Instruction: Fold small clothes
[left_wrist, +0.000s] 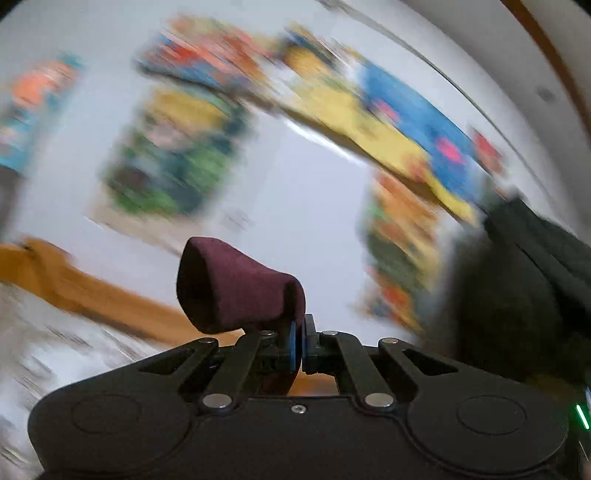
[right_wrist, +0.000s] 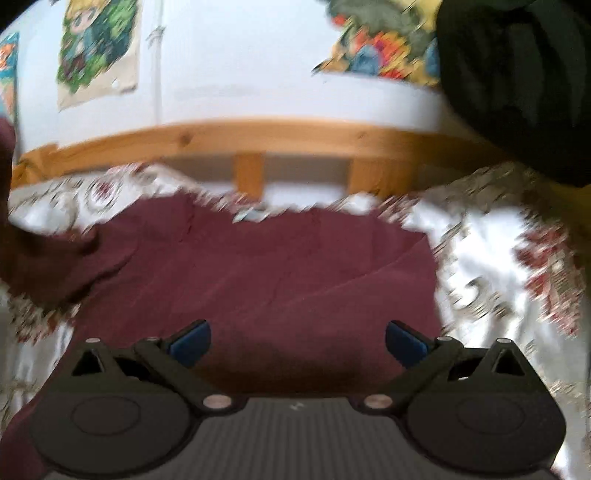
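Note:
A maroon garment (right_wrist: 258, 266) lies spread on the patterned bedspread (right_wrist: 491, 258) in the right wrist view. Its left part (right_wrist: 48, 258) rises off the bed toward the frame's edge. My right gripper (right_wrist: 297, 341) hovers over the garment's near portion, open, with nothing between its blue pads (right_wrist: 190, 341). In the blurred left wrist view my left gripper (left_wrist: 298, 343) is shut on a fold of the maroon garment (left_wrist: 236, 288), which bulges up and to the left of the closed blue pads (left_wrist: 292, 345). The view there tilts up at the wall.
A wooden bed rail (right_wrist: 258, 138) runs behind the bedspread. Colourful posters (right_wrist: 99, 51) hang on the white wall (right_wrist: 240, 62). A dark sleeve (right_wrist: 517, 85) of the person fills the upper right, also seen as a dark sleeve (left_wrist: 517, 295) in the left wrist view.

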